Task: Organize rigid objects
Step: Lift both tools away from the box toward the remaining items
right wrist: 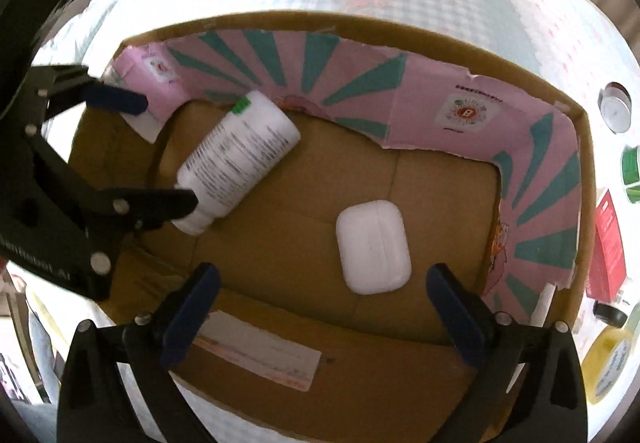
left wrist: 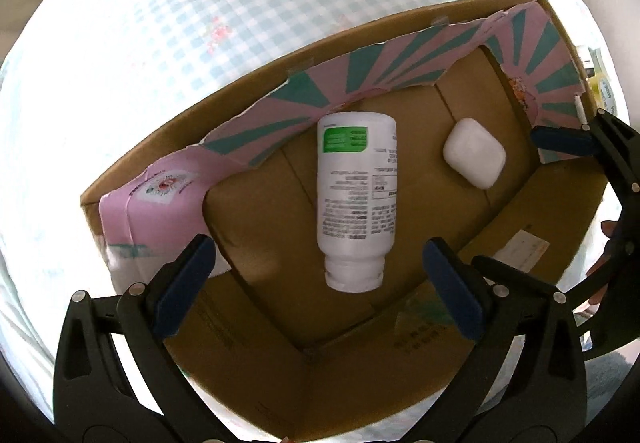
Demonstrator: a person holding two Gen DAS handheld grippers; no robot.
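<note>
A cardboard box [left wrist: 172, 131] lined with pink and teal paper fills both views. On its floor a white bottle [left wrist: 354, 199] with a green label lies on its side, cap toward the camera. My left gripper [left wrist: 316, 247] hangs open over the bottle, its fingers either side of the neck and clear of it. A white rounded case [right wrist: 374, 247] lies flat near the middle of the box [right wrist: 360, 27]. Just above the case my right gripper [right wrist: 322, 271] is open with nothing in its jaws. In the right wrist view the left gripper [right wrist: 156, 151] straddles the bottle [right wrist: 240, 151].
The box sits on a pale checked tablecloth [left wrist: 200, 23]. Outside its right wall stand a silver tin [right wrist: 616, 107], a green roll [right wrist: 632, 171], a red carton [right wrist: 608, 243] and a yellow item [right wrist: 608, 359]. A paper label [right wrist: 260, 359] is stuck on the near flap.
</note>
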